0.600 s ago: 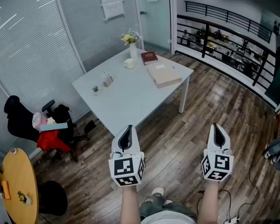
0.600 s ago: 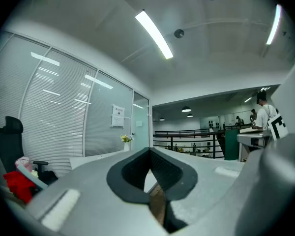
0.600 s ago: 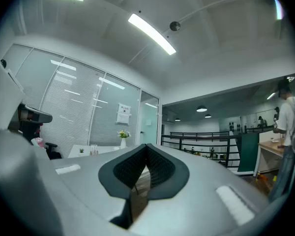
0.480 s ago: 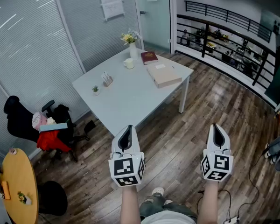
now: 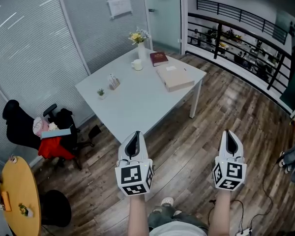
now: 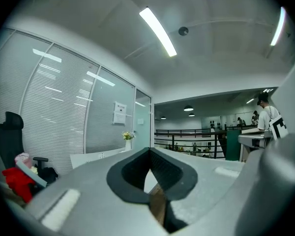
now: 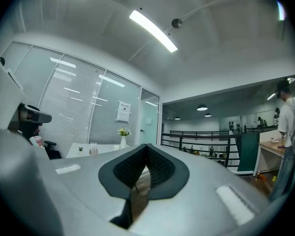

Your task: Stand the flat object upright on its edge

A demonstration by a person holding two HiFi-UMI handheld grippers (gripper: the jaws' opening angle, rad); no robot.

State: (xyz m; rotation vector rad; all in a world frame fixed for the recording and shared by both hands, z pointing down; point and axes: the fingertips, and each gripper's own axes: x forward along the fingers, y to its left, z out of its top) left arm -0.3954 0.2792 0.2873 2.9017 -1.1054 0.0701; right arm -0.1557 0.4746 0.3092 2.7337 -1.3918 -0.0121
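Observation:
A flat beige box (image 5: 174, 77) lies on the white table (image 5: 132, 104), near its far right corner. A dark red book (image 5: 158, 58) lies flat just behind it. Both grippers are held level over the wooden floor, short of the table's near corner. My left gripper (image 5: 132, 134) is shut with nothing in it, its black pads meeting at the tips (image 6: 150, 149). My right gripper (image 5: 227, 132) is shut and empty too, and its tips touch (image 7: 147, 145). Neither gripper touches the table or anything on it.
On the table stand a vase of flowers (image 5: 140, 45), a white mug (image 5: 136, 65), a small holder (image 5: 113, 82) and a tiny plant (image 5: 101, 93). An office chair with red clothes (image 5: 44, 136) and a round wooden table (image 5: 19, 195) are at the left. A black railing (image 5: 246, 38) runs at the right.

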